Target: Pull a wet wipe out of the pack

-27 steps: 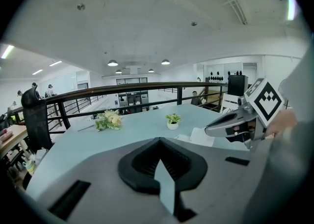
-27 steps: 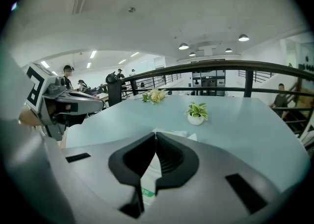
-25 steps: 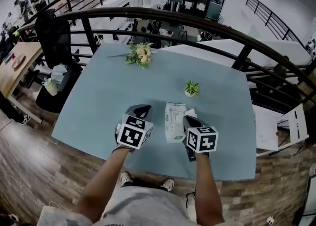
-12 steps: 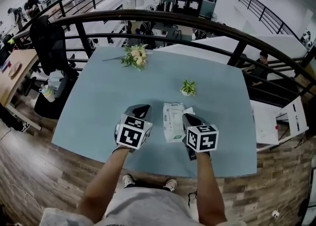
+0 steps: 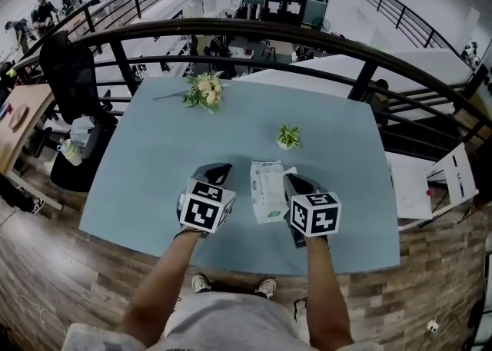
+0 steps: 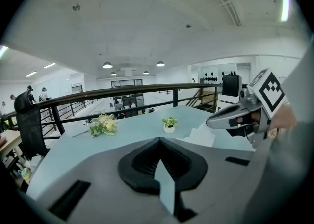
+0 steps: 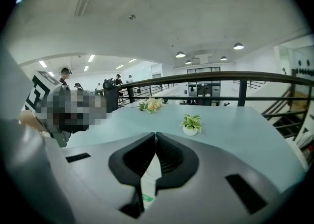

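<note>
Now the wipe pack (image 5: 267, 193) lies between left tongs (image 5: 218, 168) and right tongs (image 5: 293, 180).

Closed left tongs (image 5: 218, 168) and closed right tongs (image 5: 292, 180) point forward.

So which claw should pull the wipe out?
Probably the right. The right claw sits beside the wipe poking from the pack; the left claw is on the pack's far side.
</note>
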The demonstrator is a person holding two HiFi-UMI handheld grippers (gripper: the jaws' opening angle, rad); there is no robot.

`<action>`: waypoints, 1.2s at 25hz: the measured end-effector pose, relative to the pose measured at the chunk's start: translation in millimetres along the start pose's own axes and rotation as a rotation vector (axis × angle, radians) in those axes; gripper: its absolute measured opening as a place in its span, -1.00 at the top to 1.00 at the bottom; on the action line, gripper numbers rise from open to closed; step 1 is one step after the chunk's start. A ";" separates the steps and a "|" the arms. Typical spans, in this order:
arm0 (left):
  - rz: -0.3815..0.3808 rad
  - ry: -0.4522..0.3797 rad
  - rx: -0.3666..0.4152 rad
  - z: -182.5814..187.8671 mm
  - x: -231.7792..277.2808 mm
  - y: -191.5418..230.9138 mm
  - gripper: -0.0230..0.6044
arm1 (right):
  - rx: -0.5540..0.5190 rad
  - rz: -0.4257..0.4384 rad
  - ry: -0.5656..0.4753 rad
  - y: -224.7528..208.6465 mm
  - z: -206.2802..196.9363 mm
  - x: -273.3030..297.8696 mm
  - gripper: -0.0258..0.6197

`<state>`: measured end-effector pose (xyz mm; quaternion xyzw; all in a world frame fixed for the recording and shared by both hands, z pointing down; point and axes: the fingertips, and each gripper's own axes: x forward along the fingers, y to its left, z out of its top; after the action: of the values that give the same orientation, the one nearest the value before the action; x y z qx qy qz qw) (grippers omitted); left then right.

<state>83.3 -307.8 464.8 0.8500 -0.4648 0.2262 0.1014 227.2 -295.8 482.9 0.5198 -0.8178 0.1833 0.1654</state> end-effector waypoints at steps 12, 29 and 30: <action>-0.008 -0.006 0.006 5.3 2.7 1.9 0.95 | -0.013 -0.037 -0.049 -3.2 16.4 -6.2 0.91; 0.005 -0.020 0.002 11.0 1.8 5.5 0.95 | -0.043 -0.073 -0.129 -11.0 44.9 -20.8 0.91; 0.006 -0.021 0.001 11.7 1.6 6.1 0.95 | -0.045 -0.074 -0.132 -11.1 46.1 -21.2 0.91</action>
<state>82.3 -316.8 455.1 0.8510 -0.4682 0.2179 0.0954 242.2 -305.1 434.1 0.5570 -0.8110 0.1239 0.1293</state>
